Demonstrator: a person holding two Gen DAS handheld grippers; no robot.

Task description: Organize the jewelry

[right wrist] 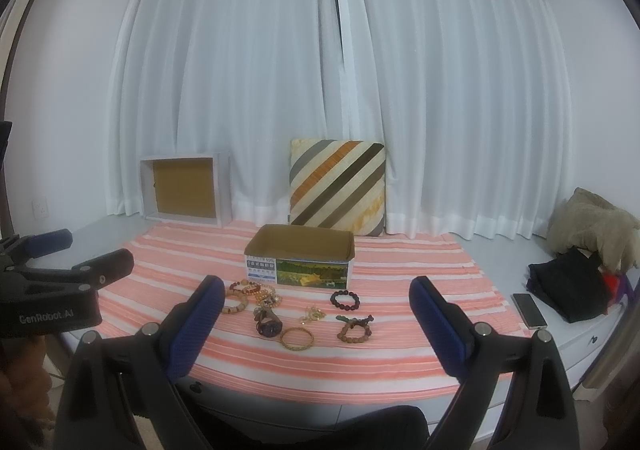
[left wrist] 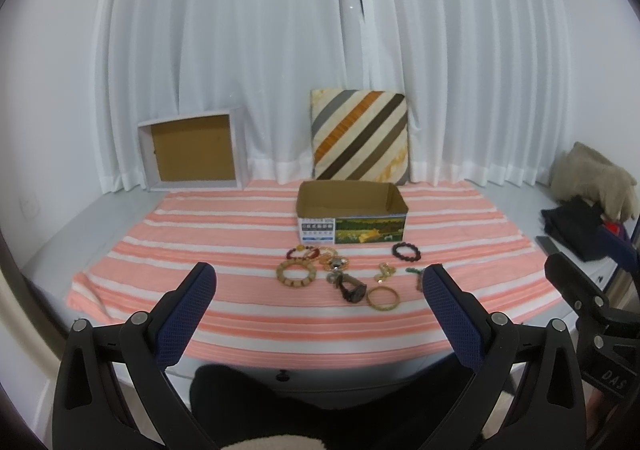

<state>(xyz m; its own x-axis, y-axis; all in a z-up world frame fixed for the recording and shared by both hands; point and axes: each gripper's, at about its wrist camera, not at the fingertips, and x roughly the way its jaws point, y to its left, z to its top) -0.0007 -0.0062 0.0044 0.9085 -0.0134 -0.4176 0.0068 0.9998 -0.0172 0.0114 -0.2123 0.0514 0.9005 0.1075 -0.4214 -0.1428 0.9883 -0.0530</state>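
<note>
Pink-and-white striped cloth (right wrist: 384, 354) covers the bed-like platform that carries the work area. I hold both tongs above its near edge, clear of every item. The left tongs (left wrist: 320, 290) are spread wide and grip nothing; the right tongs (right wrist: 316, 304) are likewise spread wide and grip nothing.

The open cardboard box (right wrist: 300, 262) stands upright on the cloth toward the far edge, at centre. The jewelry lies on the cloth just in front of it:
- a cluster of beaded bracelets (right wrist: 250, 292) off the box's near-left corner;
- a dark bead bracelet (right wrist: 345, 300) off its near-right corner;
- a wristwatch (right wrist: 269, 324) and a gold bangle (right wrist: 297, 338) nearest to me, just beside each other;
- a brown bead bracelet (right wrist: 354, 328) to the right of the bangle.

A striped cushion (right wrist: 338, 187) leans against the white curtain (right wrist: 440, 89) behind the box. A phone (right wrist: 529, 310) lies off the cloth's right edge.
</note>
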